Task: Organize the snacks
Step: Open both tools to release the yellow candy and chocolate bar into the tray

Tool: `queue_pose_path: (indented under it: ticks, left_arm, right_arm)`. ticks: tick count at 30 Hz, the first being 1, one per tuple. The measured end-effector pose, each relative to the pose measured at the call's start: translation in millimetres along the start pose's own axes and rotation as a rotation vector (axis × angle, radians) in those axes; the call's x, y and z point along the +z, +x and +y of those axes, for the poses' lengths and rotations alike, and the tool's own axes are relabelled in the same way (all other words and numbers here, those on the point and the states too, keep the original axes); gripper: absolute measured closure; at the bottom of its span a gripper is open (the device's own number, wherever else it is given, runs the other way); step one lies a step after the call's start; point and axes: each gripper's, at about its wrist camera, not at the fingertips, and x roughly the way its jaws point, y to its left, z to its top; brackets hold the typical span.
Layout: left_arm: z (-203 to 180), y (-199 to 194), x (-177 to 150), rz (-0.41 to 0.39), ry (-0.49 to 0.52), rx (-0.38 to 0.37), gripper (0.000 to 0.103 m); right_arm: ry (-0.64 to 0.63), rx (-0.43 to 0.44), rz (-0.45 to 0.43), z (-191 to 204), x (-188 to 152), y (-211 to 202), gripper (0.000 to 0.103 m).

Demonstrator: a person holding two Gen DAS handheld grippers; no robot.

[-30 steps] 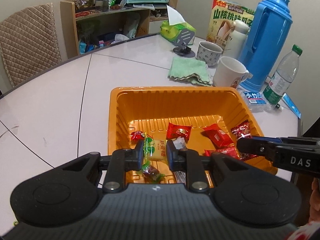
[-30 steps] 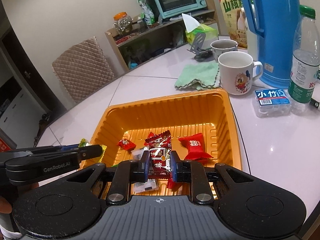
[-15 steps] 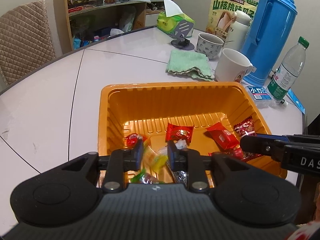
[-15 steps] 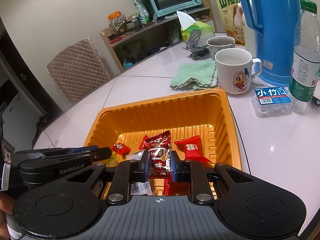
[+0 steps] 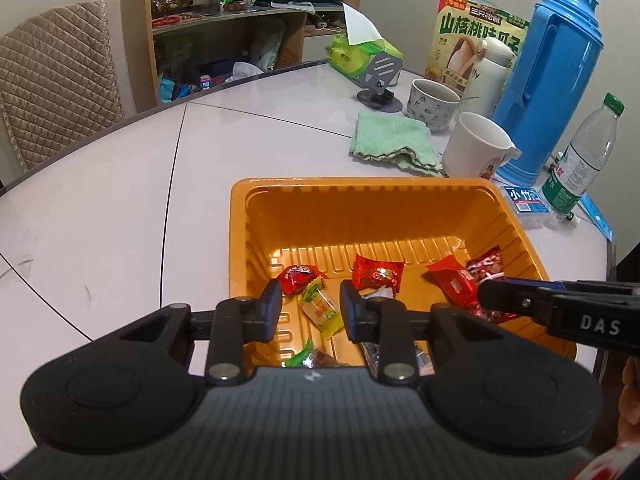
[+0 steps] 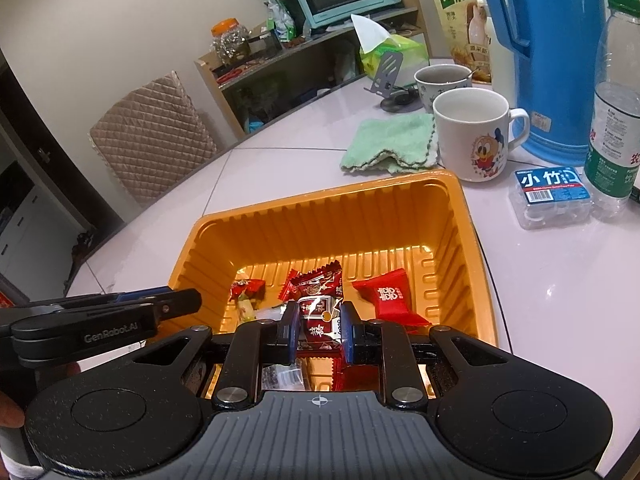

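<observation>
my left hand-held gripper [image 5: 308, 309] hangs with its fingers apart over the ribbed orange plastic tray [image 5: 360, 204] on the white tabletop [image 5: 120, 208]; a yellow-wrapped candy [image 5: 320, 308] lies loose on the tray floor between them. my right hand-held gripper [image 6: 318, 330] is clamped on a dark red foil snack packet [image 6: 318, 304] above the tray, beside a bright red wrapped candy [image 6: 386, 296].

An orange ribbed tray [image 6: 460, 216] holds red sweets [image 6: 386, 294] and one yellow-green sweet [image 5: 320, 309]. Beyond it sit a pale green cloth [image 5: 394, 140], a white cartoon-duck mug [image 6: 474, 136] and a blue flask [image 5: 550, 80].
</observation>
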Motion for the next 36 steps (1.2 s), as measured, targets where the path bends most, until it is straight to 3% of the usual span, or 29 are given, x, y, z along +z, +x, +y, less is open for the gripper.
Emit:
queue_pose_path:
  ticks: [13, 20, 25, 36]
  left_arm:
    - [1.0, -0.7, 0.6, 0.006, -0.012, -0.01, 0.072]
    - [1.8, -8.5, -4.8, 0.008, -0.025, -0.021, 0.071]
    - [-0.1, -15.4, -10.9, 0.016, -0.033, -0.028, 0.07]
    - [-7.5, -37.9, -25.8, 0.016, -0.059, -0.039, 0.067]
  right_arm:
    - [0.053, -0.011, -0.043, -0.1, 11.3, 11.8, 0.081]
    - [0.045, -0.01, -0.012, -1.2, 7.0, 9.0, 0.078]
    - [0.035, -0.02, -0.002, -0.4, -1.5, 3.2, 0.058]
    - [0.025, -0.013, 0.003, 2.5, -10.4, -17.4, 0.044]
